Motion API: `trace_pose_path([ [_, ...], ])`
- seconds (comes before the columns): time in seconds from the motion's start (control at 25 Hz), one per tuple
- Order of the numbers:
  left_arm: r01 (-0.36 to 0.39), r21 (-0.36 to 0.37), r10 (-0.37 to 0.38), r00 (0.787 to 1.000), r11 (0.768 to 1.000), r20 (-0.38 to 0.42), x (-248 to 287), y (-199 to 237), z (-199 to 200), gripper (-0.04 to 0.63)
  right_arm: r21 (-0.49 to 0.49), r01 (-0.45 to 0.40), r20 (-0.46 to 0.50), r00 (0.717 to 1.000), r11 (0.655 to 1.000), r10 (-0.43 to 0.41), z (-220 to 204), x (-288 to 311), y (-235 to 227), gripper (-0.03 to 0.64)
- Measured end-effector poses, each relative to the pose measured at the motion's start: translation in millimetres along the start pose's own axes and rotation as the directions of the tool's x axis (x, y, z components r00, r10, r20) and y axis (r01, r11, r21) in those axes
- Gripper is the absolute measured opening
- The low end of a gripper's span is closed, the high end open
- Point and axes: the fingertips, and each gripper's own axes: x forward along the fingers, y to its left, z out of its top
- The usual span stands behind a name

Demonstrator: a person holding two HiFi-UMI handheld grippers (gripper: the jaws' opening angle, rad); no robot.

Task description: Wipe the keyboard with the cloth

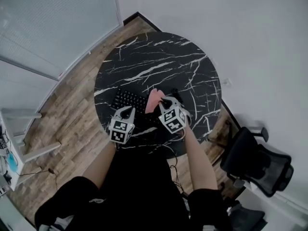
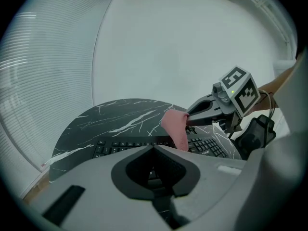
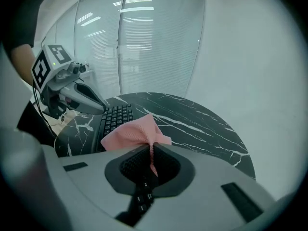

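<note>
- The right gripper [image 1: 165, 101] is clenched on one corner of the pink cloth [image 3: 137, 131]. The rest of the cloth fans out loose ahead of its jaws.
- In the head view the cloth sits at the centre of the frame. It hangs over the right part of the black keyboard [image 1: 129, 101], which lies on the near side of the round table [image 1: 159, 57].
- The left gripper [image 1: 129, 110] has its jaws closed with nothing between them. It is above the keyboard's near edge, and whether it touches cannot be told.
- Progress, as a judgement: the cloth is picked up and brought to the keys, so wiping looks to be under way or about to start. No picture shows which keys are already cleaned, so most of the keyboard should be counted as left to do.
- Count: one keyboard, one cloth, two grippers, one black marble table.
- At least one black office chair [image 1: 257, 160] stands at the lower right of the head view.
</note>
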Motion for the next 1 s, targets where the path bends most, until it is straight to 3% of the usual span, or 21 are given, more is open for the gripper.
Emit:
trace_pose_path([
  [0.64,0.034,0.007,-0.033,0.998,0.999,-0.054,-11.6,71.1,-19.3,-0.002,0.084,0.024,-0.139,0.99,0.996,-0.012,10.9,85.3,33.5,0.0],
  [0.8,0.039,0.01,-0.039,0.998,0.999,-0.053,-14.9,83.3,-22.2,-0.002,0.097,0.063,-0.139,0.989,0.993,-0.049,14.1,88.7,33.5,0.0],
  [1.0,0.049,-0.006,-0.049,0.997,0.999,-0.06,-19.7,87.5,-35.0,-0.002,0.115,0.045,-0.125,0.992,0.992,-0.03,19.9,87.0,51.0,0.0],
])
